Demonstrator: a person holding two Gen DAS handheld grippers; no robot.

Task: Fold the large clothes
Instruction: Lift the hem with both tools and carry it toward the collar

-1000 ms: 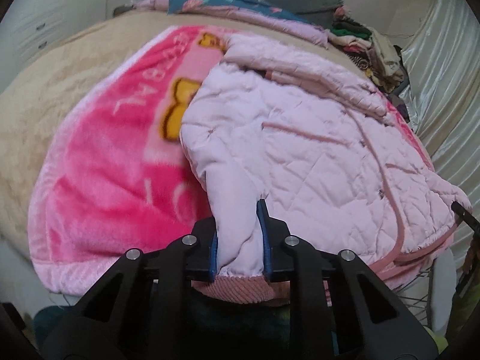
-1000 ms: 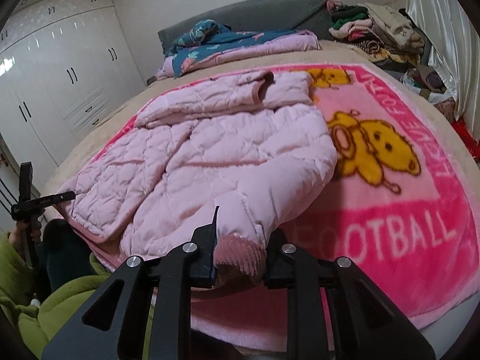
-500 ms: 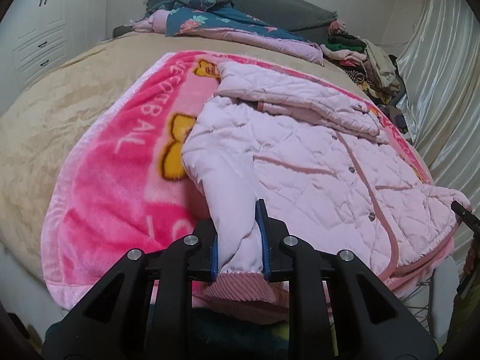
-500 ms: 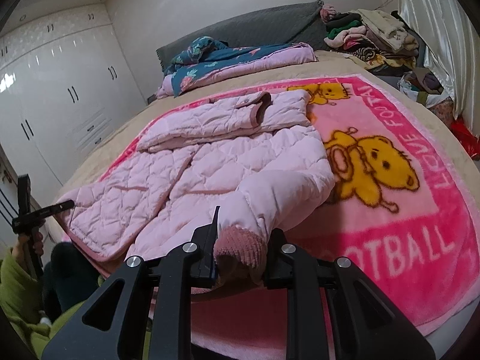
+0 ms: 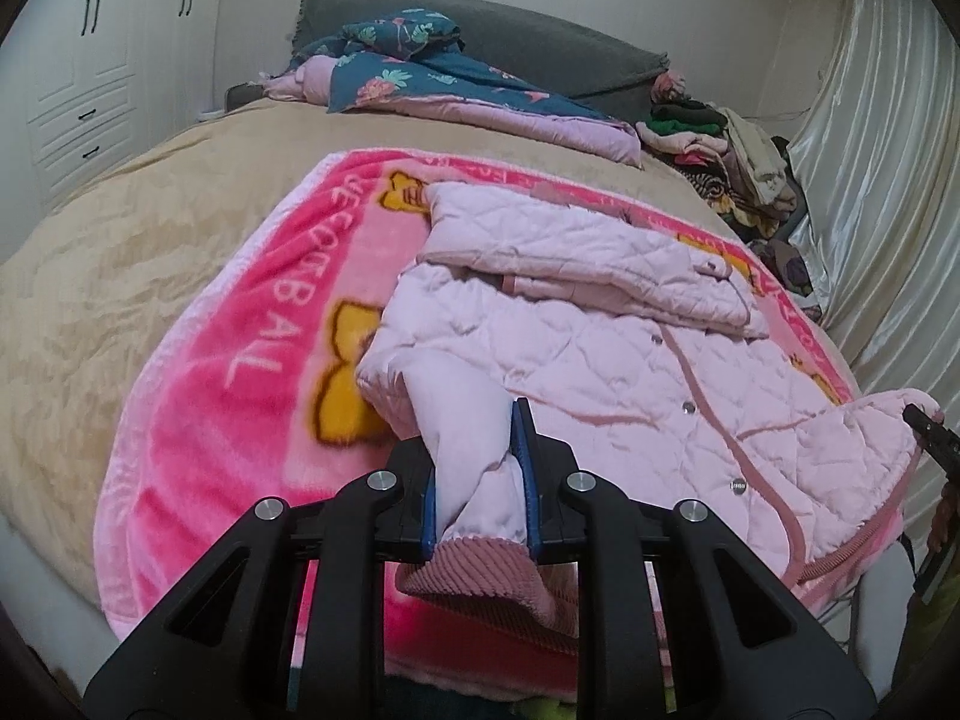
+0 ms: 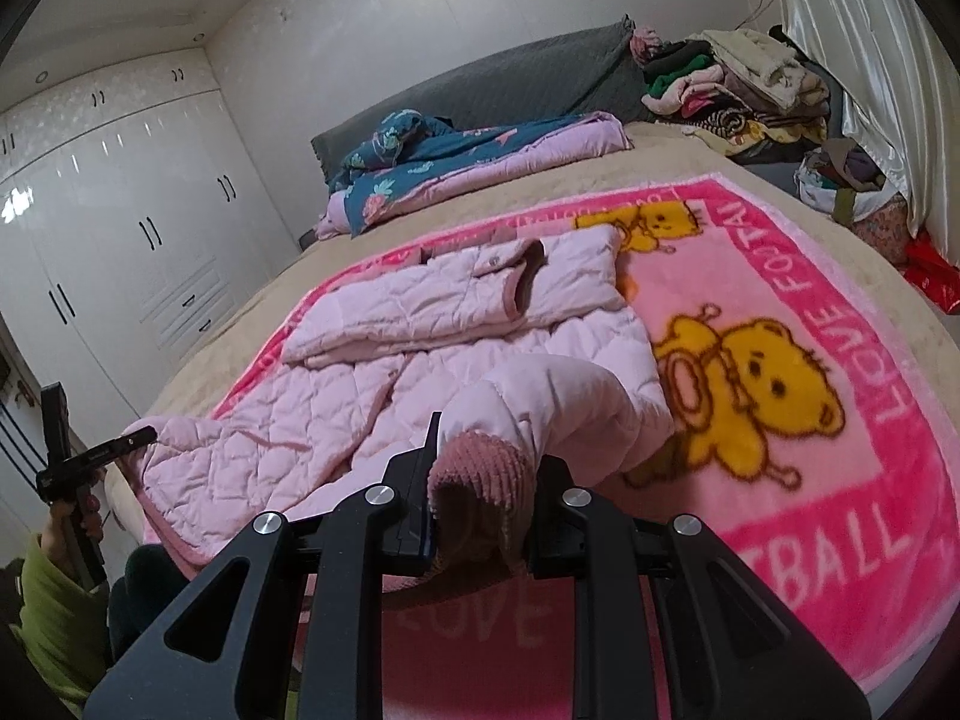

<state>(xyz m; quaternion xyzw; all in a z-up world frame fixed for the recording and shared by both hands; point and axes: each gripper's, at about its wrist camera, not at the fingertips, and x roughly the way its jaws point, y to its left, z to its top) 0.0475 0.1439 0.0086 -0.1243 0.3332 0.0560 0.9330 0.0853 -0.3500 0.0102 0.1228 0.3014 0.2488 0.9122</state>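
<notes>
Bed (image 5: 120, 252) w/ beige cover; pink teddy-bear "FOOTBALL" blanket (image 5: 198, 420) spread on it. Pink quilted jacket (image 5: 630, 360) lies front-up on blanket, hem toward the near edge, hood folded down over the chest.

Left sleeve (image 5: 462, 420) pulled off the body toward the near edge; left gripper (image 5: 474, 498) jaws pinching it just above the ribbed cuff (image 5: 480, 576), which hangs below the fingers. Right gripper (image 6: 480, 480) jaws pinching the right cuff (image 6: 480, 468) likewise, sleeve bunched up behind it.

Step (judged): sleeve fold, early. Both sleeves held, neither laid across the front yet. Next calls for: carry each cuff inward over the snap placket, lay sleeves flat across chest, let go w/o dragging the body; then hem-to-collar fold. Puffy fill will likely spring back, so press down before release.

Vs 1.0 s ago: both cams sit higher and farther back, more of bed and headboard in view; jacket looks smaller. Left sleeve now more stretched and lifted. Grips unchanged on both cuffs. Jacket body pos. on blanket about same.
</notes>
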